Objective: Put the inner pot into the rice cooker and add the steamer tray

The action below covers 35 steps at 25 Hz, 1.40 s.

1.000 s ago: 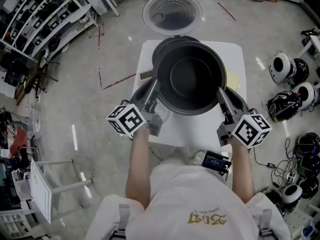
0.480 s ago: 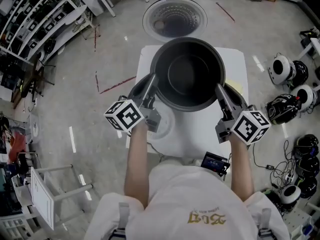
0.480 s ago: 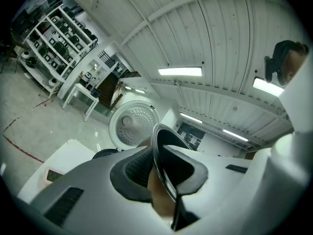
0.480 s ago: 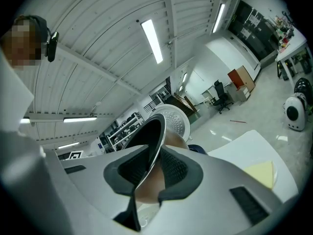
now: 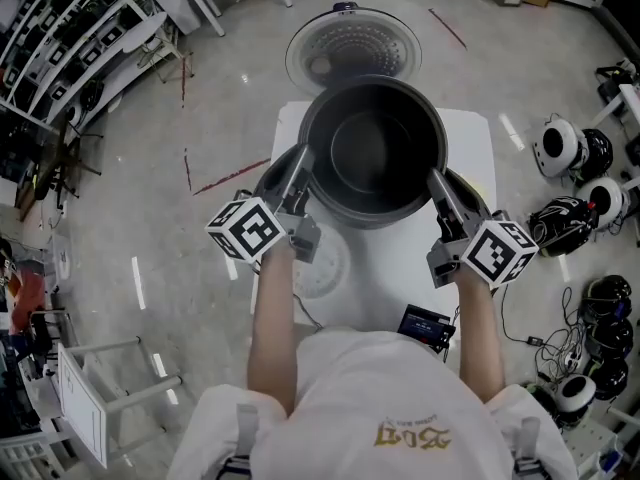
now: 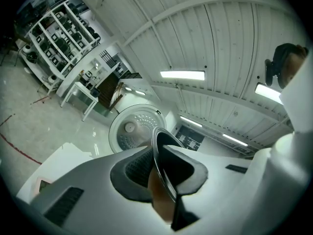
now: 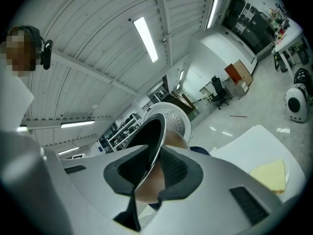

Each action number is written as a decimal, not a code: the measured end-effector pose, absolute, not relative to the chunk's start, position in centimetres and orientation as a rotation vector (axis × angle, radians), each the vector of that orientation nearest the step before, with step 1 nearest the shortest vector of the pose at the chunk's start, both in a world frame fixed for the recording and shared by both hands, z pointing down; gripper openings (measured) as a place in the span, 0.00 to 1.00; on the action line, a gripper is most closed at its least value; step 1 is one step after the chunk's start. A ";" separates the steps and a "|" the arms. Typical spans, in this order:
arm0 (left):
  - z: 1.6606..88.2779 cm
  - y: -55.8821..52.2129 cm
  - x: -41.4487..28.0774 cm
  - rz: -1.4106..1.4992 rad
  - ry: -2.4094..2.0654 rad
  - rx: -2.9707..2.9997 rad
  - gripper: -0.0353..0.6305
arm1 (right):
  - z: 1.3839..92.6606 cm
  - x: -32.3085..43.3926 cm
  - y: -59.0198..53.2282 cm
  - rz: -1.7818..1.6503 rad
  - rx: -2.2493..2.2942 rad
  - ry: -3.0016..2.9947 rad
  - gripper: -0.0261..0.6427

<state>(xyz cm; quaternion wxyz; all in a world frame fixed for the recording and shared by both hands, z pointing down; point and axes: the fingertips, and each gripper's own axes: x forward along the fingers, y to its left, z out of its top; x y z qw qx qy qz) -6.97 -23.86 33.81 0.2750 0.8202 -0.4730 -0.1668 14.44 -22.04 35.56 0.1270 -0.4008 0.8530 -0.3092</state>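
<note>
The dark round inner pot (image 5: pixel 373 153) hangs above the white table (image 5: pixel 472 133), gripped at its rim from both sides. My left gripper (image 5: pixel 303 165) is shut on the left rim (image 6: pixel 164 163), pads inside and outside the wall. My right gripper (image 5: pixel 437 182) is shut on the right rim (image 7: pixel 149 148) the same way. Just beyond the pot stands the rice cooker's open lid (image 5: pixel 346 46), upright with its perforated inner plate showing; the cooker's body is hidden under the pot. A pale round disc (image 5: pixel 327 268), perhaps the steamer tray, lies on the table near the front left.
A yellow pad (image 7: pixel 269 173) lies on the table's right side. A small dark device (image 5: pixel 424 324) sits at the table's near edge. Round helmets and cables (image 5: pixel 566 146) crowd the floor at the right; shelving (image 5: pixel 70 38) lines the left.
Both grippers have carried the pot away from me toward the open lid. It now covers the cooker's dark body, which showed behind it a second ago.
</note>
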 end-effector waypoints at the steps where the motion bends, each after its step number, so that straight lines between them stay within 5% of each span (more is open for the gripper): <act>1: 34.1 -24.2 -7.2 -0.442 -1.272 2.200 0.17 | 35.8 14.2 -22.4 -0.908 -1.169 2.483 0.17; 35: 46.2 -31.3 -8.7 -0.085 -1.265 2.096 0.20 | 46.4 12.2 -28.6 -1.236 -1.336 2.463 0.18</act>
